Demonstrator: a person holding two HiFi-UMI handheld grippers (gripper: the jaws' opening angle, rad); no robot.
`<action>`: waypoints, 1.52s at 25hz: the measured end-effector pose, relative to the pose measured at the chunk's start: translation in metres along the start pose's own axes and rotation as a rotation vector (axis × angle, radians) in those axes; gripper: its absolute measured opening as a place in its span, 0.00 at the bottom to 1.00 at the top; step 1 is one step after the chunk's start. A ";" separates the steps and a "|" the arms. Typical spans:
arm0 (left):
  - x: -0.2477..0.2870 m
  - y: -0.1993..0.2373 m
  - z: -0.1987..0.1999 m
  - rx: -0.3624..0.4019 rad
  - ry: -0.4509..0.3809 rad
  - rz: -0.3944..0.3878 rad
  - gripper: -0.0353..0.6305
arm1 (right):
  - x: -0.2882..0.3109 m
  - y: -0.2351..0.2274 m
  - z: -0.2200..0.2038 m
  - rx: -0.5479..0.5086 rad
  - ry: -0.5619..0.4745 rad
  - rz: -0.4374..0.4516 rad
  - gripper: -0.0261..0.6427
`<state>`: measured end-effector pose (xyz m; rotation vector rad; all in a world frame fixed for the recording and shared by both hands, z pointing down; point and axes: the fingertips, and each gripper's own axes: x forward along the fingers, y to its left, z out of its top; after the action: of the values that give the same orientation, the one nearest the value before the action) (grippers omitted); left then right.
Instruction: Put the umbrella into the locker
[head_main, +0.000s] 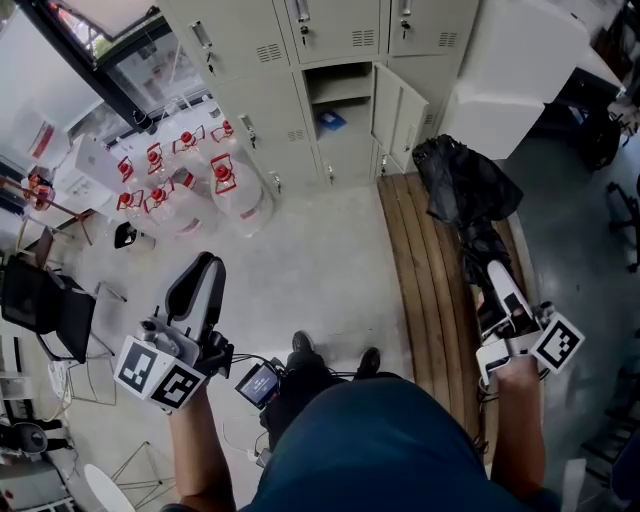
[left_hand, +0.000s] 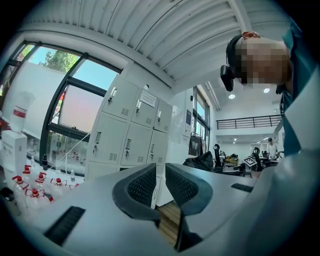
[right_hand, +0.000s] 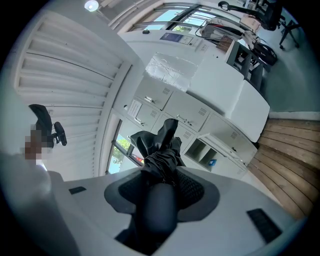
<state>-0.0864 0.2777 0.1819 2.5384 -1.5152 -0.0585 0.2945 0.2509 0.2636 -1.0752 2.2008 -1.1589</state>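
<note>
The black folded umbrella (head_main: 465, 185) lies out along the wooden bench (head_main: 420, 280), its loose canopy bunched at the far end. My right gripper (head_main: 490, 278) is shut on its handle end. In the right gripper view the umbrella (right_hand: 162, 150) runs straight out between the pads of my right gripper (right_hand: 162, 187) toward the lockers. One locker compartment (head_main: 340, 110) stands open, its door (head_main: 398, 118) swung right; a small blue item lies inside. My left gripper (head_main: 205, 268) hangs over the floor at the left. In its own view the left gripper (left_hand: 161, 172) has its jaws nearly together, holding nothing.
Several large water bottles with red caps (head_main: 215, 185) stand on the floor left of the lockers. A black chair (head_main: 40, 300) is at the far left. A big white cabinet (head_main: 520, 70) rises right of the open locker, beyond the bench end.
</note>
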 end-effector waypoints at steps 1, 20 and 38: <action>-0.001 0.000 -0.001 0.000 0.004 0.002 0.16 | -0.001 -0.001 0.000 0.003 0.002 -0.003 0.31; 0.100 0.088 0.006 -0.024 0.015 -0.159 0.15 | 0.079 -0.007 0.009 0.006 -0.112 -0.096 0.31; 0.169 0.153 0.014 -0.033 0.065 -0.264 0.15 | 0.141 -0.020 0.017 0.015 -0.195 -0.172 0.31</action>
<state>-0.1399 0.0569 0.2052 2.6691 -1.1397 -0.0364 0.2290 0.1237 0.2684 -1.3329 1.9794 -1.0881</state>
